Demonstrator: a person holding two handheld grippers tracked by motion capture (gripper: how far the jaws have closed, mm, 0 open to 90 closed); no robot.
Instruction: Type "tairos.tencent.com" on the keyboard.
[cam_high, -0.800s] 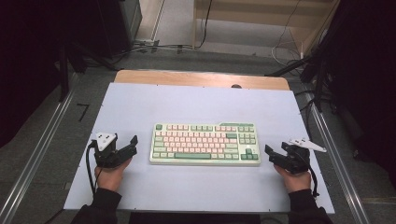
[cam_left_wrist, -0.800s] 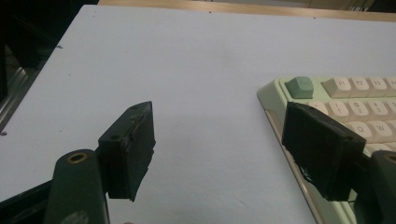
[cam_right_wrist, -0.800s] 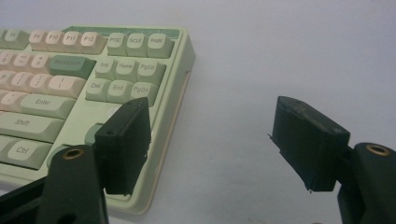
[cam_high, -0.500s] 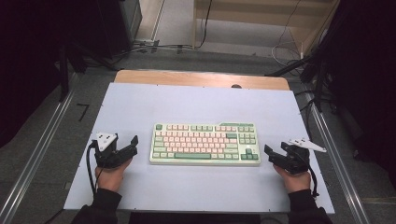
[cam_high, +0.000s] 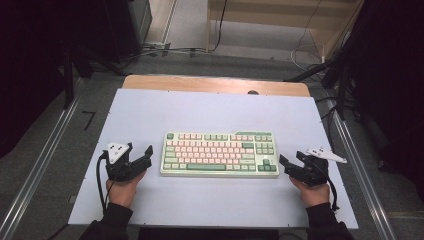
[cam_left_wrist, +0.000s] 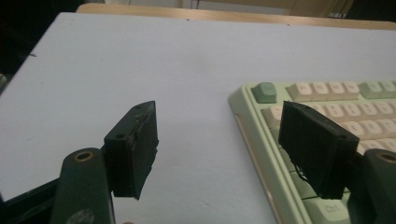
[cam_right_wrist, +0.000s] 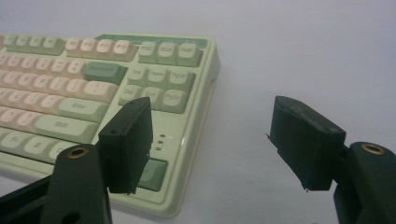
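A pale green keyboard (cam_high: 220, 154) with pink and green keys lies flat in the middle of the white table top (cam_high: 210, 110). My left gripper (cam_high: 141, 152) rests just off its left end, jaws wide open and empty; in the left gripper view the left gripper (cam_left_wrist: 219, 149) has the keyboard's left edge (cam_left_wrist: 247, 121) in front of its right jaw. My right gripper (cam_high: 290, 160) sits just off the keyboard's right end, also open with nothing between the jaws. In the right gripper view the right gripper (cam_right_wrist: 210, 144) looks at the keyboard's right corner (cam_right_wrist: 187, 116).
A wooden strip (cam_high: 215, 84) runs along the table's far edge. Metal rails (cam_high: 40, 165) flank the table on both sides. Cables (cam_high: 165, 50) lie on the grey floor beyond it. Bare white surface surrounds the keyboard.
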